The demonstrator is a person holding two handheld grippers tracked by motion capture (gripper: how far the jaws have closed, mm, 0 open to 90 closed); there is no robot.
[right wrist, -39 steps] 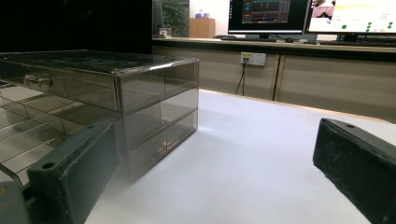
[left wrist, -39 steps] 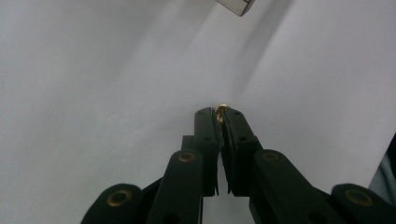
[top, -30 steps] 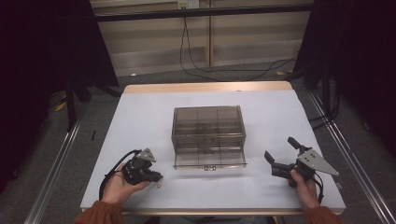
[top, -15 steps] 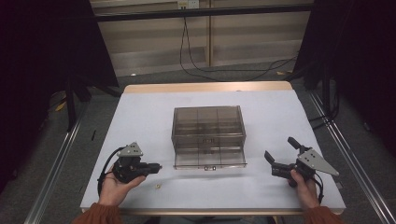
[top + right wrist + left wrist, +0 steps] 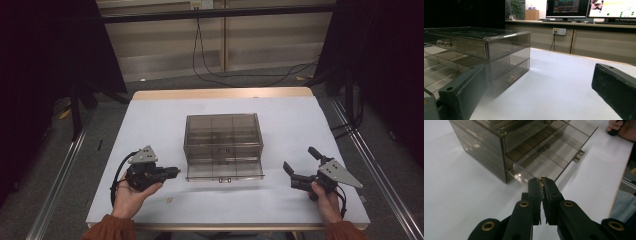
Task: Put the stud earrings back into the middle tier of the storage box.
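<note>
A smoky clear drawer box [image 5: 223, 135] stands mid-table, its bottom drawer [image 5: 225, 172] pulled out a little. My left gripper [image 5: 173, 171] hovers just left of that drawer, pointing right at it. In the left gripper view its jaws are shut on a small brass piece [image 5: 542, 179] at their tips, with the open drawer [image 5: 554, 160] just beyond. A second small brass piece [image 5: 169, 200] lies on the table in front of the left hand. My right gripper [image 5: 300, 167] rests to the right of the box, open and empty; its fingers [image 5: 464, 92] frame the box [image 5: 486, 50].
The white table [image 5: 300, 125] has bare room to the right of and behind the box. The person's right hand [image 5: 621, 128] shows far off in the left gripper view. A cable [image 5: 210, 60] hangs down behind the table. The table's front edge [image 5: 225, 226] is near both hands.
The left gripper has lifted off the table and turned level, now aiming at the open drawer with the brass piece pinched. The right gripper has not moved.
</note>
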